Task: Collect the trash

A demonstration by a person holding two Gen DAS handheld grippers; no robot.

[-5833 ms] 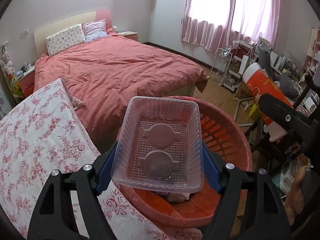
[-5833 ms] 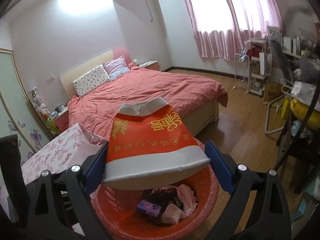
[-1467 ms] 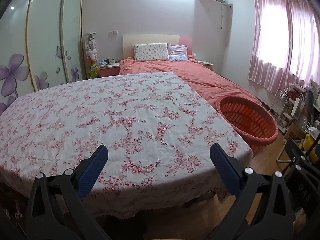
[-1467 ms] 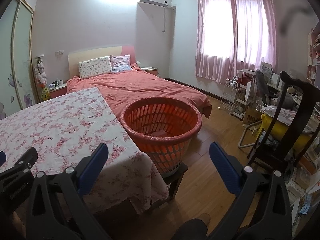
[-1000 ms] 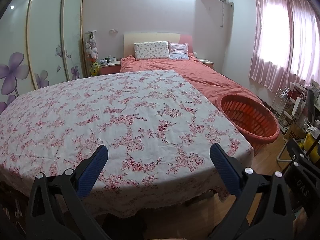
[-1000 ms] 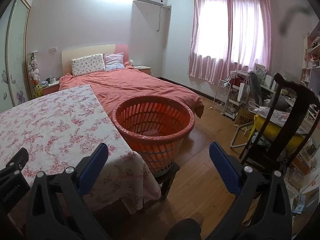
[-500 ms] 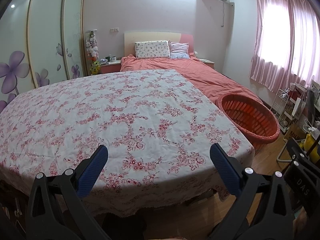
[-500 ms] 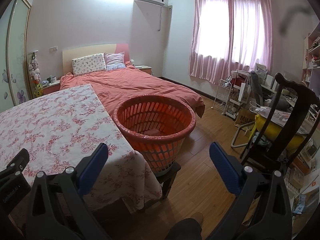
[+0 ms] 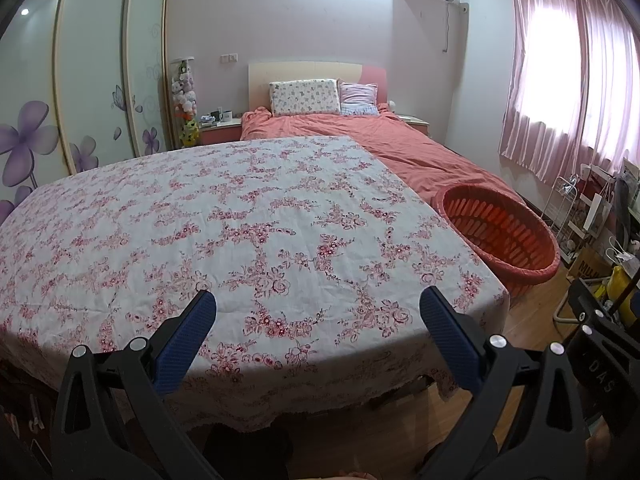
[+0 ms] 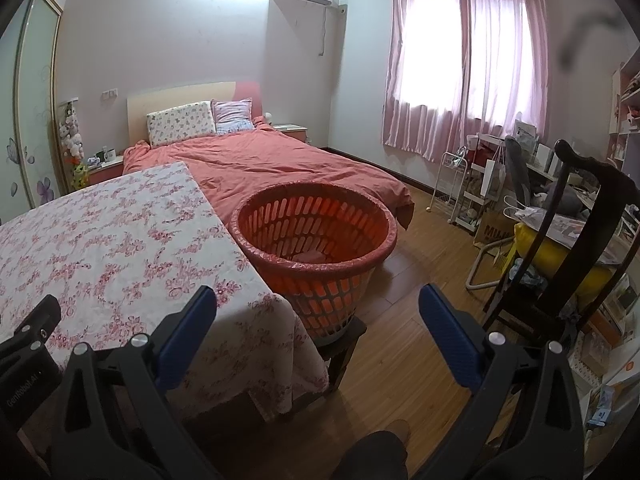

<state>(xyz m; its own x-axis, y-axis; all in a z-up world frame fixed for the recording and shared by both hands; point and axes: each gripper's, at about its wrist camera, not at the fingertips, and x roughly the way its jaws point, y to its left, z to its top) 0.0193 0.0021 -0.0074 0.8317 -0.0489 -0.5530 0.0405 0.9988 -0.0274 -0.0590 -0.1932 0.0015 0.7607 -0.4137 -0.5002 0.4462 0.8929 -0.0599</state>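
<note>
The red slatted basket (image 10: 316,236) stands on a low stool beside the table's right edge; some trash shows at its bottom. It also shows in the left wrist view (image 9: 500,236). My left gripper (image 9: 318,312) is open and empty, held back from the near edge of the table with the floral cloth (image 9: 224,240). My right gripper (image 10: 318,312) is open and empty, in front of the basket and apart from it. No trash lies on the cloth.
A bed with a red cover (image 10: 280,164) lies behind table and basket. A dark wooden chair (image 10: 576,248) and cluttered shelves (image 10: 488,176) stand at the right. Wardrobe doors (image 9: 100,92) line the left wall. Wooden floor (image 10: 420,280) lies between basket and chair.
Since 5.8 s ago both grippers let go of the clear tray and the red-and-white cup and drew back from the basket. In the last second both views hardly moved.
</note>
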